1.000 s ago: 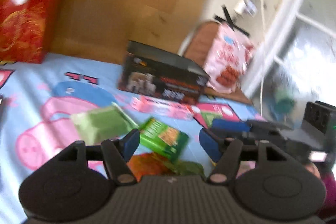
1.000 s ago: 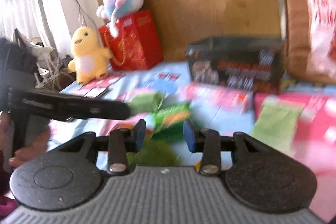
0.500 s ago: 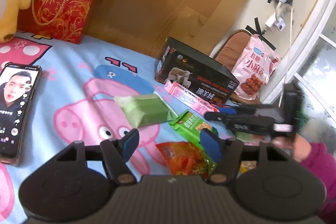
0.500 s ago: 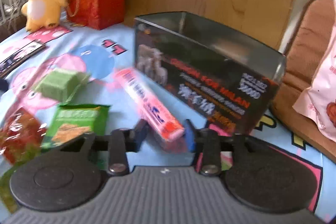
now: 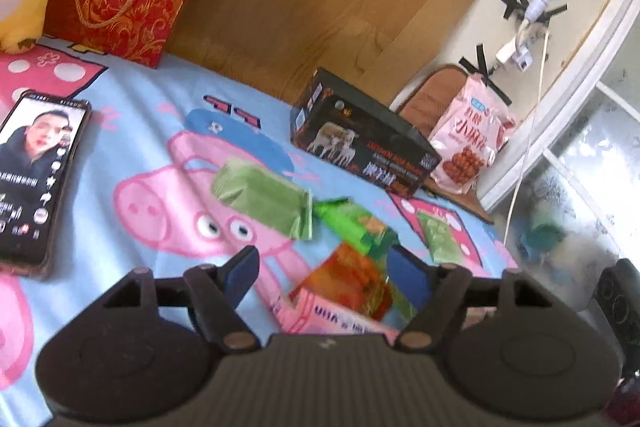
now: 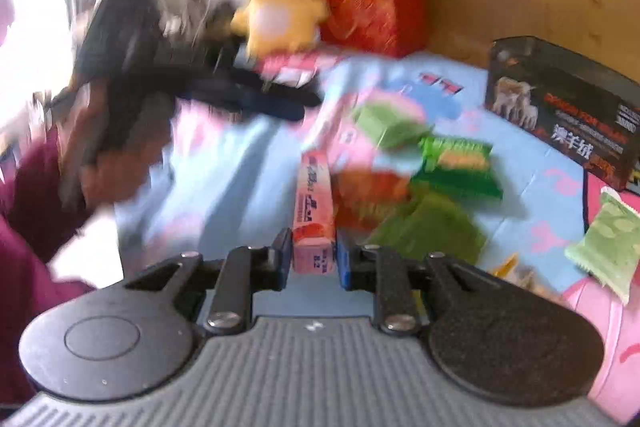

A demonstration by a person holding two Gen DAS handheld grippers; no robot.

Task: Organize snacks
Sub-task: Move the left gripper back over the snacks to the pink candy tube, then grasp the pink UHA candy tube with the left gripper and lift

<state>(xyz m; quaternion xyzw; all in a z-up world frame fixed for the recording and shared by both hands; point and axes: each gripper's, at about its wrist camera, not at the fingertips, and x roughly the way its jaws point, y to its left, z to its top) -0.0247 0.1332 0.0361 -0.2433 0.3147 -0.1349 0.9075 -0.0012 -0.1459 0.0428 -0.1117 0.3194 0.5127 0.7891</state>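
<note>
Left view: my left gripper (image 5: 320, 269), jaws just widened and empty, tilts over the orange packet (image 5: 352, 279); the pink stick has left its spot by the black box (image 5: 364, 143).

Right view: my right gripper (image 6: 311, 261), just closed, now pinches the pink stick (image 6: 312, 211) above the blue blanket (image 6: 532, 195).

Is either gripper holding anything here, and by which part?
The right gripper is shut on the pink snack box, gripping its near end by the two long sides. The left gripper is open, holding nothing.
</note>
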